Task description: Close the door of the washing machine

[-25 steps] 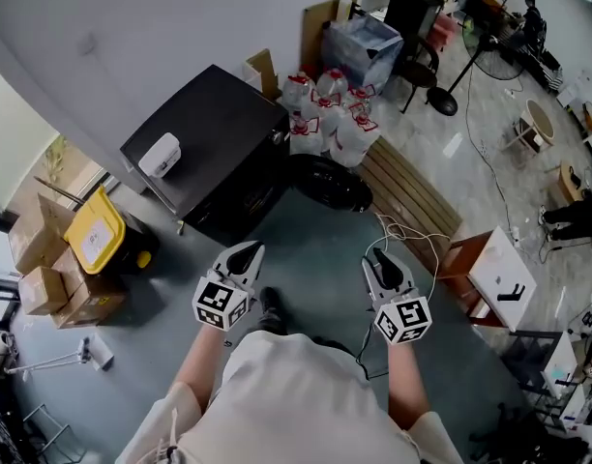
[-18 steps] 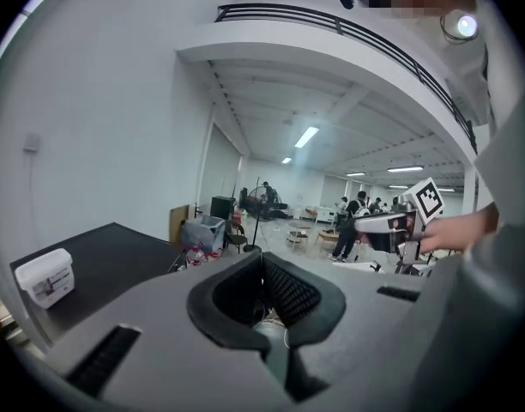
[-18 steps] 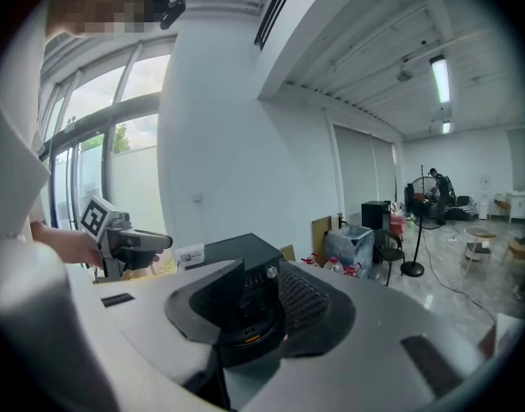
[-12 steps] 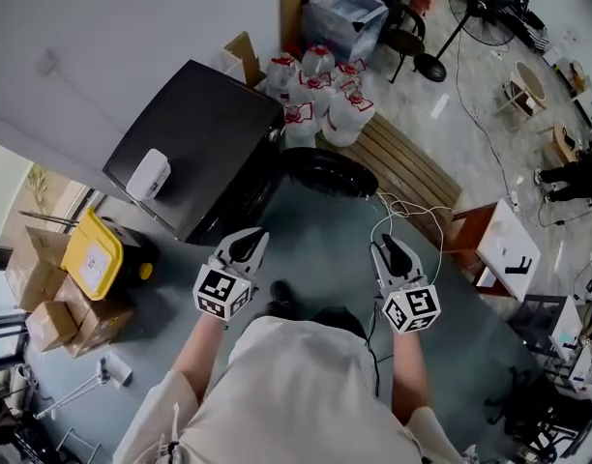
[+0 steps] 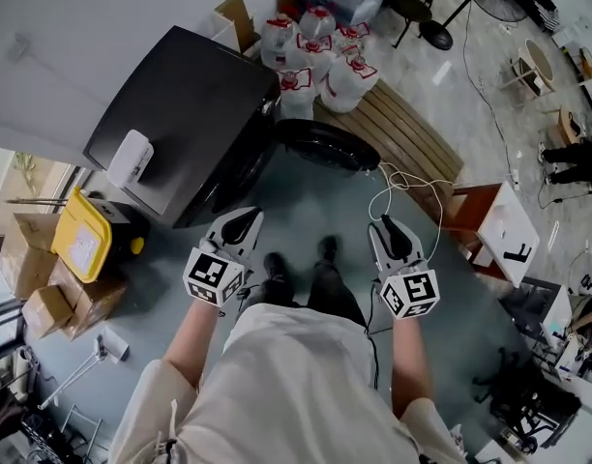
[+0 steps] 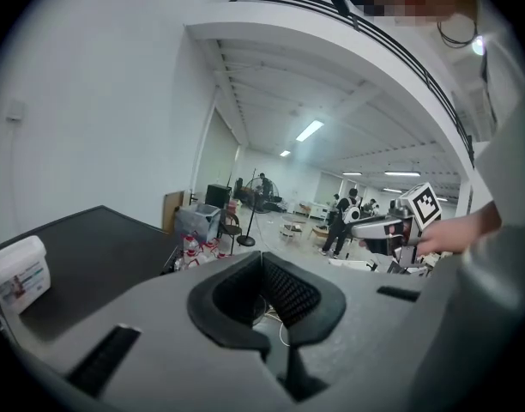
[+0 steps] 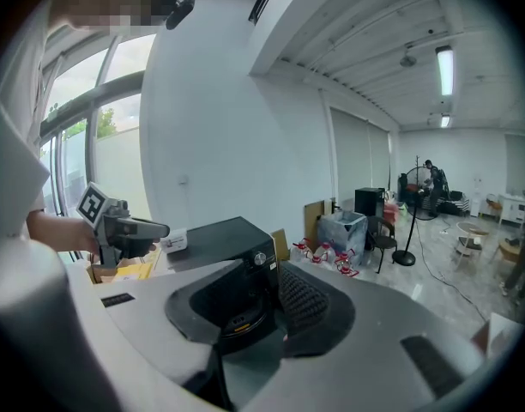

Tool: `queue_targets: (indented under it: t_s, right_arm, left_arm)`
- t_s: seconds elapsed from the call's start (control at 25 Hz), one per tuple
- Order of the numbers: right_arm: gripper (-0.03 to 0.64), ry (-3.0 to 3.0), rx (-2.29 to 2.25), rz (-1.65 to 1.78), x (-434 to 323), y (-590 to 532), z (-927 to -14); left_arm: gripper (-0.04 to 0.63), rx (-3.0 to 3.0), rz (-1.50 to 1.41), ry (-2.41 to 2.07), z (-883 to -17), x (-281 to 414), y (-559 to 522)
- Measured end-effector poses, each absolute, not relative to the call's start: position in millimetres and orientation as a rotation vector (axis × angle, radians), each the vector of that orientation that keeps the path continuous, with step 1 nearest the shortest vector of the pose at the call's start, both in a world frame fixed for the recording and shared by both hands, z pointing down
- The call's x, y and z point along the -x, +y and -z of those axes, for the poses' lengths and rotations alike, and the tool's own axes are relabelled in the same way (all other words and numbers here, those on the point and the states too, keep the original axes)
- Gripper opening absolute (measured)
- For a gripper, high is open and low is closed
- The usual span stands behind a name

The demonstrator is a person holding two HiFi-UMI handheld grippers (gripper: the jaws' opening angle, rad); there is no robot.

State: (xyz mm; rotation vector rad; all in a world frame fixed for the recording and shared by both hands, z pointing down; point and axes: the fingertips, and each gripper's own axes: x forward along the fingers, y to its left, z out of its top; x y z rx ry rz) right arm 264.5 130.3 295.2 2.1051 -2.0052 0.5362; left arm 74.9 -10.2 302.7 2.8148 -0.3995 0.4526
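The black washing machine (image 5: 180, 104) stands at the upper left against the wall. Its round dark door (image 5: 327, 145) hangs open to the right of its front. My left gripper (image 5: 240, 222) and right gripper (image 5: 393, 232) are held side by side in front of me, short of the machine and touching nothing. In the left gripper view the left gripper (image 6: 262, 260) has its tips meeting, with nothing held. In the right gripper view the right gripper (image 7: 262, 273) has a gap through which the washing machine (image 7: 237, 247) shows, and nothing is between the pads.
A white tub (image 5: 132, 158) sits on the machine's top. Several water jugs (image 5: 315, 51) stand behind the door, beside a wooden slatted pallet (image 5: 402, 148). A white cable (image 5: 398, 187) lies on the floor. A yellow bin (image 5: 78, 240) and cardboard boxes (image 5: 44, 288) are at the left.
I have stepped toward the machine, which now sits closer and lower in the head view. Both grippers came forward and a little down together. My feet now show between them.
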Motion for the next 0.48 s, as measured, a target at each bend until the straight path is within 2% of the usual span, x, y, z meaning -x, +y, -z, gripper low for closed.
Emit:
queue_targets:
  t_s: [0.48]
  right_arm:
    - [0.144,-2.086,-1.89,-0.684,-335,78,-377]
  left_arm:
    - [0.009,-2.707,-0.503,-0.584,-368,-136,-39]
